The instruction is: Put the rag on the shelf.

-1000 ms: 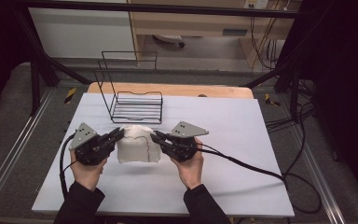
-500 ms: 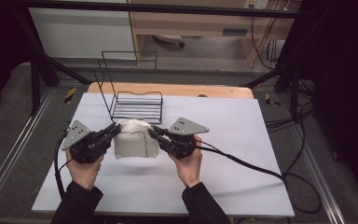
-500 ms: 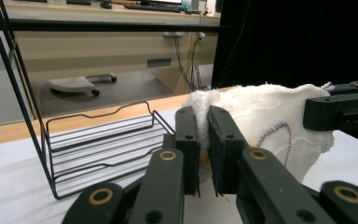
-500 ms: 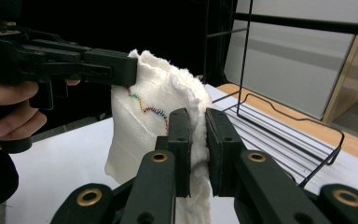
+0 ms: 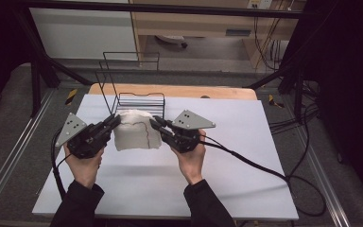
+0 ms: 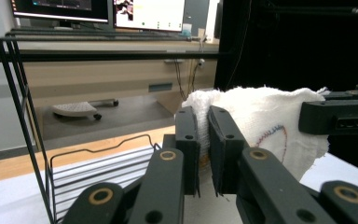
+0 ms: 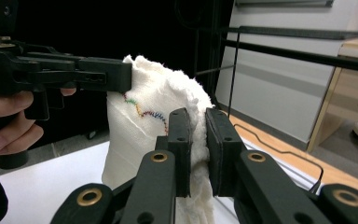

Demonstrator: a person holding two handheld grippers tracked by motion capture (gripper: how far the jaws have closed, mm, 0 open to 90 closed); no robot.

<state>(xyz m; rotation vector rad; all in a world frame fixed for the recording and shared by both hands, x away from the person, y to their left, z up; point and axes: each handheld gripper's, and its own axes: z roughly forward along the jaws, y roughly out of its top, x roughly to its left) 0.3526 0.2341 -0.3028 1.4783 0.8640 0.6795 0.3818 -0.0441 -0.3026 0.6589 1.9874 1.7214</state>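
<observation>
A white table takes up most of the high view, with a wire rack at its far edge and a wooden board behind that. Just in front of the rack a white cloth hangs folded between the two grippers, its lower edge near the table.

The left gripper pinches the cloth's top left corner and the right gripper its top right corner; both pairs of jaws are closed tight on the fabric.

The high view gives the layout and the hands, but little of the cloth's detail. The left gripper view shows the cloth nipped between its jaws, a coloured stitched line on it, the rack at left, and monitors beyond. The right gripper view shows the same stitching in rainbow thread on the cloth, and the left gripper with its hand gripping the far corner.

Against the earlier frames, both grippers have risen and moved toward the rack, lifting the cloth so it hangs taller.
</observation>
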